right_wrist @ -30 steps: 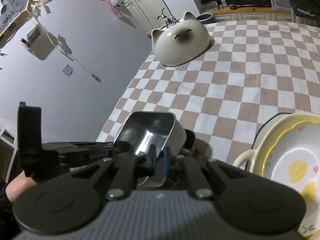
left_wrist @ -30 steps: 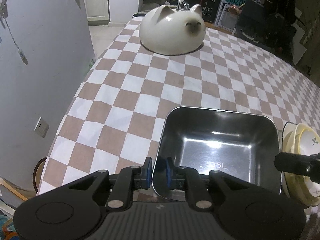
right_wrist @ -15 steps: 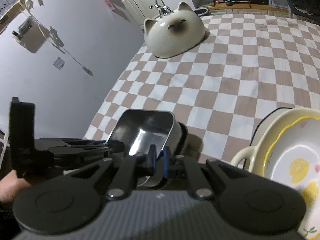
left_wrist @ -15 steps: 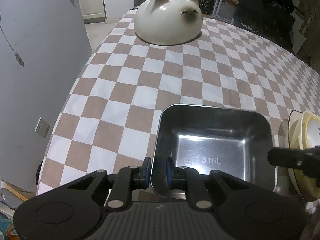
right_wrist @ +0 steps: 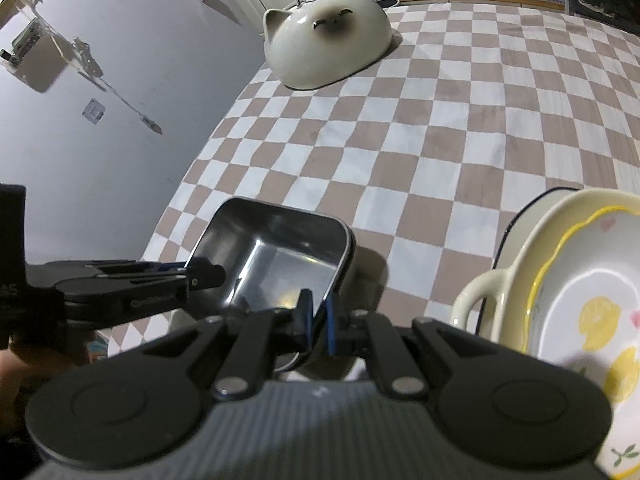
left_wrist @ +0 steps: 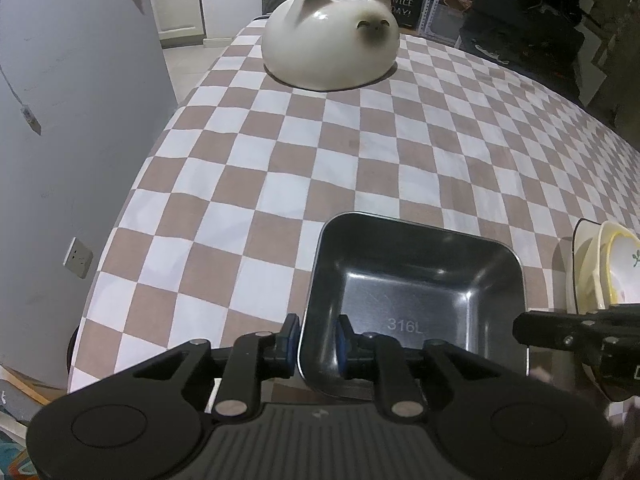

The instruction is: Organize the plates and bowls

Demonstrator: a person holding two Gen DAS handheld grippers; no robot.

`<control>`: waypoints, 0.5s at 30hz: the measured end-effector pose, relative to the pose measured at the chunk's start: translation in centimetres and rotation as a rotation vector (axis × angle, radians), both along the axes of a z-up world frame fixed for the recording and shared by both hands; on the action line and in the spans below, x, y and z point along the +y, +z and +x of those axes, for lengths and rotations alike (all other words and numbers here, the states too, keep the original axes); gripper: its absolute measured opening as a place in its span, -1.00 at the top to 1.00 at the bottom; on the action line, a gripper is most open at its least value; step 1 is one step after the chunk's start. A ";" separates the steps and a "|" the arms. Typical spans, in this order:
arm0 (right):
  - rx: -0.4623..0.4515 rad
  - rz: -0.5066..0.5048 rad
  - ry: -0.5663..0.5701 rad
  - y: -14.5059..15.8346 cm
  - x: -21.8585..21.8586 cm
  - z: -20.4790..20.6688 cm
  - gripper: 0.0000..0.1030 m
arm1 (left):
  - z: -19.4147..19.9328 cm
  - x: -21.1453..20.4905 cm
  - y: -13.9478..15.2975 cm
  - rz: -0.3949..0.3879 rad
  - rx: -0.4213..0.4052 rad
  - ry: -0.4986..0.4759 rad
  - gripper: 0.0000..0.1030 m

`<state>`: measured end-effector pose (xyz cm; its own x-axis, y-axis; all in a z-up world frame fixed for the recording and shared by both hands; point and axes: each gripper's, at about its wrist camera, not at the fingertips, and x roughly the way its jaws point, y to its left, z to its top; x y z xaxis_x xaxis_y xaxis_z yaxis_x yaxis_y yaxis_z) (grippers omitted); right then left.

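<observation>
On the checked surface (left_wrist: 360, 152), your left claw (left_wrist: 316, 340) has just been loosening around the stiff, slippery steel tray's (left_wrist: 416, 300) rim, while your right claw (right_wrist: 318, 322) pinches it tight.

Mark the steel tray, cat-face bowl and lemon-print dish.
steel tray (left_wrist: 420, 280), left wrist view, inner floor.
cat-face bowl (right_wrist: 320, 48), right wrist view, upturned dome below the face.
lemon-print dish (right_wrist: 592, 264), right wrist view, white inside near its yellow rim.
</observation>
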<state>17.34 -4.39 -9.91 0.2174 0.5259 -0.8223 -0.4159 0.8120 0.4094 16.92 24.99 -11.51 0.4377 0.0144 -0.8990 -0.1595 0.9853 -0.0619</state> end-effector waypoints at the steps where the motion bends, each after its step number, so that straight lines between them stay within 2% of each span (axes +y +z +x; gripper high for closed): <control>1: 0.001 -0.001 -0.002 0.0 0.0 0.0 0.83 | 0.0 0.0 0.0 0.001 -0.001 -0.002 0.58; 15: 0.036 -0.014 -0.062 -0.5 0.2 -0.1 0.82 | 0.0 0.5 0.0 -0.036 -0.006 -0.004 0.55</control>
<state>17.21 -4.24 -10.44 0.2194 0.5009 -0.8373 -0.3500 0.8415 0.4117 16.95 25.51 -11.55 0.4429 -0.0193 -0.8964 -0.1556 0.9829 -0.0981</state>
